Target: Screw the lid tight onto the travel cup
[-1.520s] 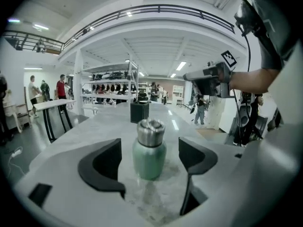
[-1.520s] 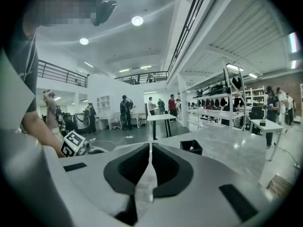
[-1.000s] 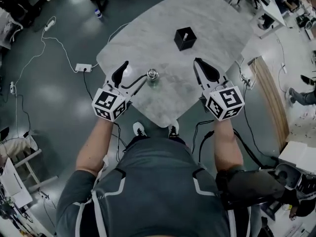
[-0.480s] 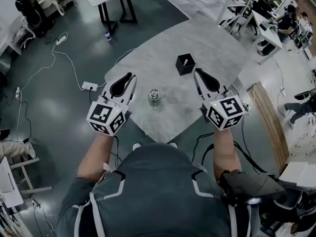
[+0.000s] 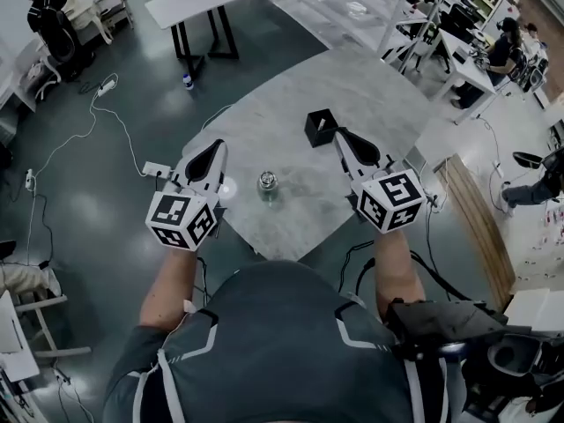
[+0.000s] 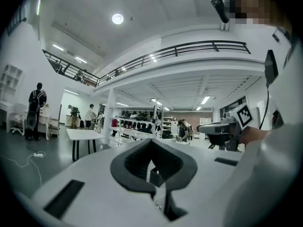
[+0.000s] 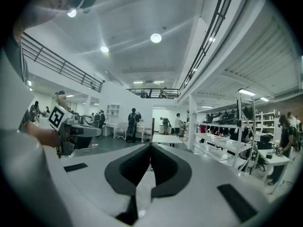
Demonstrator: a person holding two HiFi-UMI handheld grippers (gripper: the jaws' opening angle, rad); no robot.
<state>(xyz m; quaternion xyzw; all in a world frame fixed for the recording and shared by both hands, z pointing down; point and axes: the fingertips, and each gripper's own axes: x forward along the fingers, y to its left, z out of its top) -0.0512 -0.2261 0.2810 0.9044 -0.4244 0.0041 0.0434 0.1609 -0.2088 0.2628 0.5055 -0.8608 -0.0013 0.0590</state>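
Left gripper (image 5: 211,151) and right gripper (image 5: 341,137), jaws pressed together and empty, flank the travel cup (image 5: 267,184) on the table (image 5: 388,95).

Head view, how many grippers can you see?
2. The left gripper is left of the travel cup; the right gripper is right of it, by the black box.

Table (image 5: 264,104): pale grey marble-patterned top, angular outline, on a dark floor (image 5: 88,210).
On it:
- travel cup (image 5: 268,192), upright, shiny lid (image 5: 268,180) on top, toward the near edge.
- small black box (image 5: 320,128) (open-topped, contents unclear), apart from the cup, farther back.
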